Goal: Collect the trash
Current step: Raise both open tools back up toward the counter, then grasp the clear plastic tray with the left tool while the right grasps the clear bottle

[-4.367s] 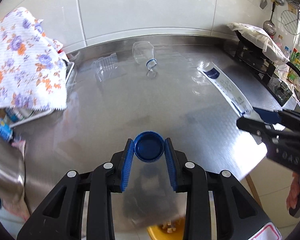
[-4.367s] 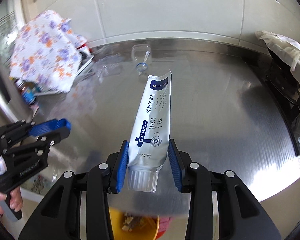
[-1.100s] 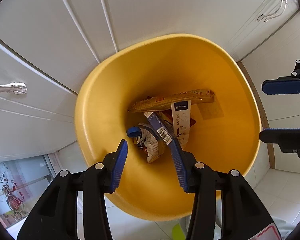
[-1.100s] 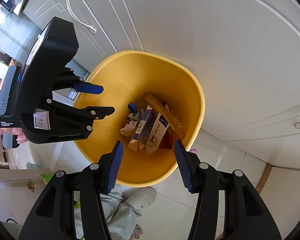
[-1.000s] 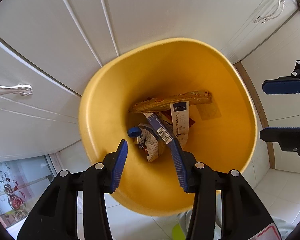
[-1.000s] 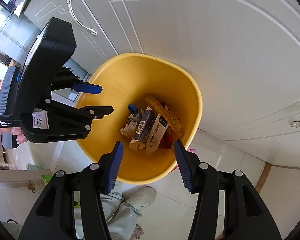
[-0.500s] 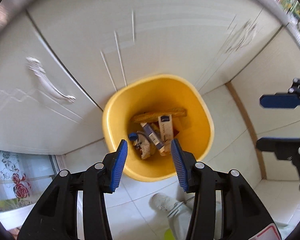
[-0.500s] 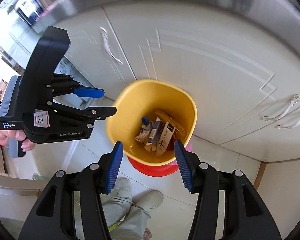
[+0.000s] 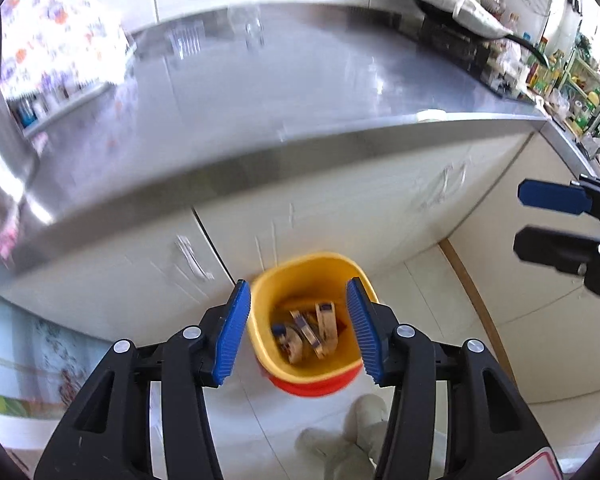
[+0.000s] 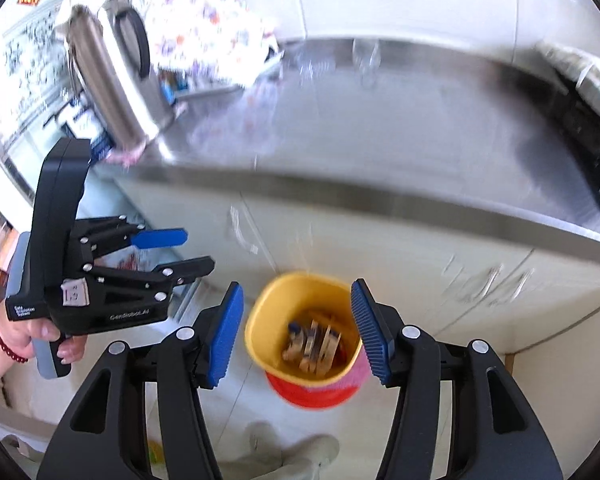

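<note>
Claws first: we see the left claw (image 9: 298,322) spread wide with nothing between its blue pads, and the right claw (image 10: 298,330) likewise spread and empty; each appears in the other's view, held apart from it. Below both, on the floor, stands the yellow bin (image 9: 260,308), nested in a red one, with cartons and wrappers (image 9: 310,334) lying loose inside. Above it runs the steel desk (image 9: 260,92), its front edge just over the white cabinet doors (image 9: 340,208). Far back on the desk, near the wall, we make out a clear plastic bottle (image 9: 252,26) and a clear ribbed tray (image 9: 186,42), both blurred. We judge these the remaining trash: light, thin-walled, slick, and prone to buckle or skid under a hard pinch. We would take the bottle across its neck, where it looks stiffest, and the tray by one rim. A floral cloth (image 10: 208,24) and a steel kettle (image 10: 108,76) stand at the left.
</note>
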A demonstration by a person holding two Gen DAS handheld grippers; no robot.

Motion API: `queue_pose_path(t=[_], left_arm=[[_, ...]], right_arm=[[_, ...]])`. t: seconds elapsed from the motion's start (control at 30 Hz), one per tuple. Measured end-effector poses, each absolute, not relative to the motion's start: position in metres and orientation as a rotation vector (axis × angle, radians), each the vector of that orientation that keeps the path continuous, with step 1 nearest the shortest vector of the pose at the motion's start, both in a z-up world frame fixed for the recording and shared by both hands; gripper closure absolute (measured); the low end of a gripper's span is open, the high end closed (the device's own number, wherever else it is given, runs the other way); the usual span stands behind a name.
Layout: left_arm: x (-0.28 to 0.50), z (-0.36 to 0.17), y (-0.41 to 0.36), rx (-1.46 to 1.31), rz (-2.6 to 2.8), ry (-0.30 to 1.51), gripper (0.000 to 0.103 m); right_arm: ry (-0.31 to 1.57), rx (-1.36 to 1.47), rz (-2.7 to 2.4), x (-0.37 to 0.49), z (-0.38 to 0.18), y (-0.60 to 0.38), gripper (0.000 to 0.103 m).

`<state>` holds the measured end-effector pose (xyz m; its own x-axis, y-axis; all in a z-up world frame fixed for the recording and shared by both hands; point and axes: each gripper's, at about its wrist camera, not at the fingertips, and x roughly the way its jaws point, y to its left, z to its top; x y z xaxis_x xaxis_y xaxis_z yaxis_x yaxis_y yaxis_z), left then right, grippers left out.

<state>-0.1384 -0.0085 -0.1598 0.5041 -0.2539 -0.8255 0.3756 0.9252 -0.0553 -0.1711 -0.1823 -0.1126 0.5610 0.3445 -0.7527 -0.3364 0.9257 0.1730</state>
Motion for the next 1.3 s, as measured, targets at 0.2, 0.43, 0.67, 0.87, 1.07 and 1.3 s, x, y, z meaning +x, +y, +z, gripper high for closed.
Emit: queue_pose_path(t=[0.2, 0.43, 0.67, 0.87, 1.07, 1.3], left_arm=[[-0.102, -0.133, 0.000, 0.144, -0.357, 0.922, 0.053], [-0.047, -0.119, 0.007, 0.103, -0.304, 0.916, 0.053], [0.002, -0.113, 0.002, 0.103, -0.257, 0.923, 0.053], [0.043, -0.115, -0.004, 0.109, -0.243, 0.943, 0.053], [0.088, -0.121, -0.003, 0.124, -0.261, 0.956, 0.053], [0.161, -0.135, 0.007, 0.113, -0.254, 0.980, 0.051]], right_arm=[[0.834, 0.017, 0.380, -0.133, -0.089, -0.186, 0.046], [0.808, 0.033, 0.387, -0.073, -0.083, -0.191, 0.046], [0.805, 0.031, 0.425, -0.015, -0.082, -0.190, 0.046], [0.815, 0.037, 0.441, 0.033, -0.085, -0.188, 0.046], [0.809, 0.061, 0.410, 0.086, -0.089, -0.177, 0.045], [0.820, 0.111, 0.318, 0.157, -0.098, -0.162, 0.043]])
